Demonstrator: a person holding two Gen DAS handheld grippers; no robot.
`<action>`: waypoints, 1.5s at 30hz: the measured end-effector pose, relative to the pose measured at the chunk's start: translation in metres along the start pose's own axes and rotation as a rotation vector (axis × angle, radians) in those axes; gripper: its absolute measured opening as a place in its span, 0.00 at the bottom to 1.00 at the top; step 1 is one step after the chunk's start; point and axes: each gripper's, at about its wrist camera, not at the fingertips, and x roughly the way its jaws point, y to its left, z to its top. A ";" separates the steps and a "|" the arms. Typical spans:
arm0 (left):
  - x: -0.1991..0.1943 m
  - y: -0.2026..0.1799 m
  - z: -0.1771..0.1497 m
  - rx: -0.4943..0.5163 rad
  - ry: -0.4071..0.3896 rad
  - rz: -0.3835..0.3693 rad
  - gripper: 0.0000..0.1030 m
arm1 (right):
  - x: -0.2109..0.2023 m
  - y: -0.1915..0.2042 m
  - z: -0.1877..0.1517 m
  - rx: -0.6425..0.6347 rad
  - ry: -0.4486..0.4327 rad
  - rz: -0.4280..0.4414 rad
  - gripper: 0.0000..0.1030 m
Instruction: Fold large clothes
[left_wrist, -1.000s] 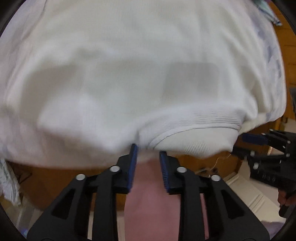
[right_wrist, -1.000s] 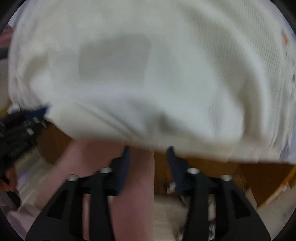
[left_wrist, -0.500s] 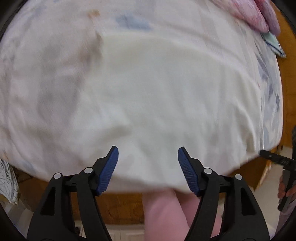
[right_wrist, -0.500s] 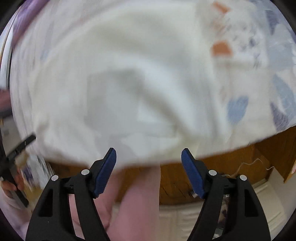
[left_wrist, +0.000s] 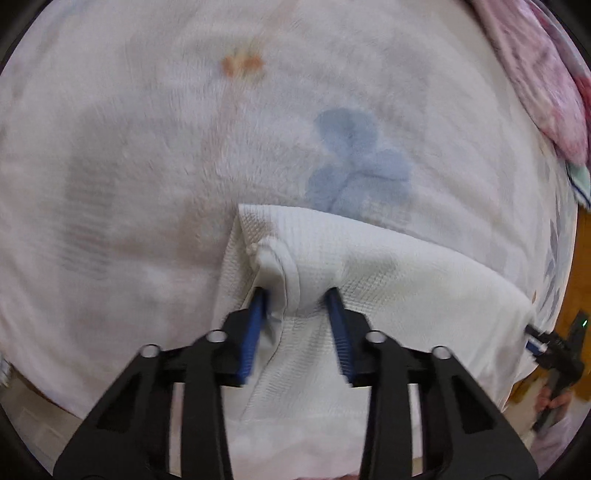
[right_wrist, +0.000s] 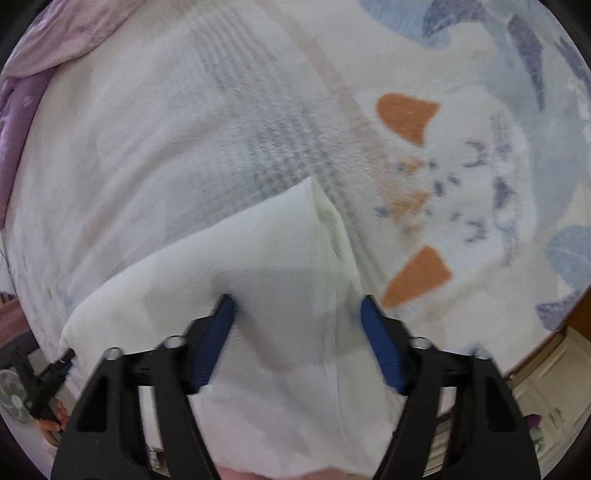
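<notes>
My left gripper (left_wrist: 297, 299) and right gripper (right_wrist: 297, 304) both hold their jaws apart around bunched corners of the white waffle-knit garment (left_wrist: 388, 280), which lies on the patterned bedspread (left_wrist: 147, 166), gripping nothing.

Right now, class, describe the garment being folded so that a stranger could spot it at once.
Start at the patterned bedspread. On its near edge lies the white waffle-knit garment, a corner between each gripper's blue fingers. Unlike the printed bedspread, it is plain, with a grid texture.
</notes>
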 end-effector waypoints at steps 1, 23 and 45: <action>0.001 0.003 -0.003 -0.022 -0.011 -0.015 0.22 | 0.005 0.001 0.000 -0.005 0.000 0.024 0.28; -0.038 0.028 -0.071 -0.088 0.038 0.158 0.68 | -0.031 -0.042 -0.051 0.120 -0.037 -0.083 0.70; -0.057 0.036 -0.115 -0.037 0.047 0.314 0.36 | 0.009 -0.096 -0.157 0.448 0.085 -0.038 0.38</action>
